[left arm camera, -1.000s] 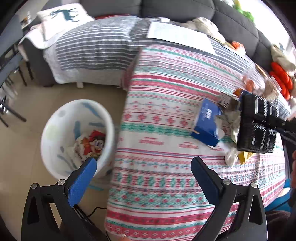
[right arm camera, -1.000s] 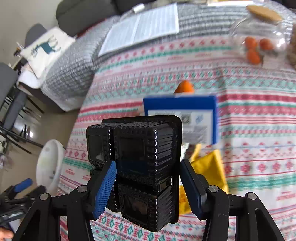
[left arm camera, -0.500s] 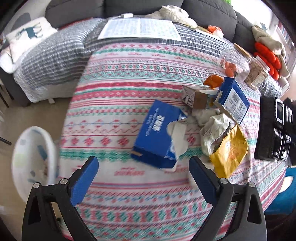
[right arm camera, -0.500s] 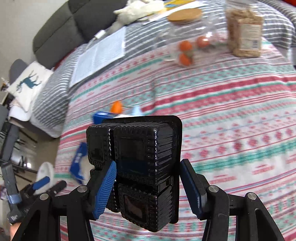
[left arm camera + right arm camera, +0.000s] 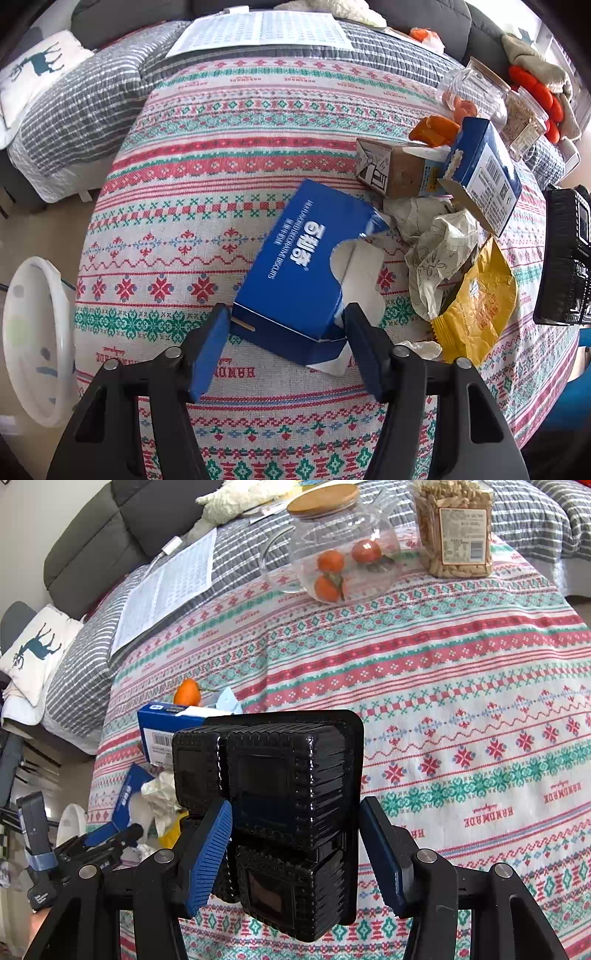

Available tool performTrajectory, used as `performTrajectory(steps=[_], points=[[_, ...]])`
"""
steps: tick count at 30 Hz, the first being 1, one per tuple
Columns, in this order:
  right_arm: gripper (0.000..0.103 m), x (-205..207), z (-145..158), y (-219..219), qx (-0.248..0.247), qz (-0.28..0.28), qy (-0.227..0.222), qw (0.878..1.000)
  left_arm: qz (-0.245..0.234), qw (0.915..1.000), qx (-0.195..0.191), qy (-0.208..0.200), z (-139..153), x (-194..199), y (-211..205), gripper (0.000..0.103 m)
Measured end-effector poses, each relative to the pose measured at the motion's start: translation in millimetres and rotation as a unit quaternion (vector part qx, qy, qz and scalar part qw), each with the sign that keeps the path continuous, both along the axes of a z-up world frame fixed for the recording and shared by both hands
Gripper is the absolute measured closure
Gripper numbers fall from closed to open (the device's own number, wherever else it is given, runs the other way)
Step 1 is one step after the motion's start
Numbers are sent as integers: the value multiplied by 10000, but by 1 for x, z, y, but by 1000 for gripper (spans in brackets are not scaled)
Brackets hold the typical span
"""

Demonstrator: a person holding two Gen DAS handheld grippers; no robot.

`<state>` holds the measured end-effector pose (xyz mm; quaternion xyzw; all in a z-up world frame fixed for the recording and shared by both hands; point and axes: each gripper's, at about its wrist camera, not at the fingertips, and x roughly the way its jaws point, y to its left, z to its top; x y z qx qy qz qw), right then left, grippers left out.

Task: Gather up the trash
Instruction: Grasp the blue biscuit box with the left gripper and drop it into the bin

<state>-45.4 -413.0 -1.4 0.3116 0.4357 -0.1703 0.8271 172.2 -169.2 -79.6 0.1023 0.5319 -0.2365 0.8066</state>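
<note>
A torn blue biscuit box [image 5: 295,266] lies on the patterned tablecloth [image 5: 221,155]. My left gripper [image 5: 286,321] straddles its near end, jaws closing, and both pads touch the box's sides. Just right of it is a heap of trash: crumpled paper [image 5: 439,251], a yellow packet [image 5: 476,310], a brown carton [image 5: 399,170] and a second blue box [image 5: 484,173]. My right gripper [image 5: 295,849] is shut on a black plastic tray [image 5: 280,775], held above the cloth; the same tray [image 5: 565,258] shows at the right edge of the left wrist view. A white bin [image 5: 33,339] stands on the floor at the left.
A glass jar with mandarins [image 5: 340,554] and a jar of snacks [image 5: 458,528] stand at the table's far side. A loose mandarin [image 5: 186,692] lies by the boxes. A printed sheet [image 5: 258,31] rests on the grey striped blanket, and a dark sofa runs behind.
My left gripper left the bin, swung right across the table, came down on the blue biscuit box, and its jaws narrowed around it. The right gripper carried the black tray sideways, grip unchanged.
</note>
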Motion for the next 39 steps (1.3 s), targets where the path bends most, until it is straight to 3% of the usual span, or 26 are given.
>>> performTrajectory(steps=[10,20,30,39], points=[[41,0,11,18,-128,179,-79,9997,210,9990,-353,-163,29,-9,25,43],[41,36,17,59,-82,574,-232,9980,727,9951,-546,-398,59,-9,99,43],[41,98,15,125,4,1171,-344,9925,1957,9785,-410,-510,64,7,217,43],[41,140,6,173,-72,1527,-348,9876,2456,9681,-107,-484,45,21,274,42]])
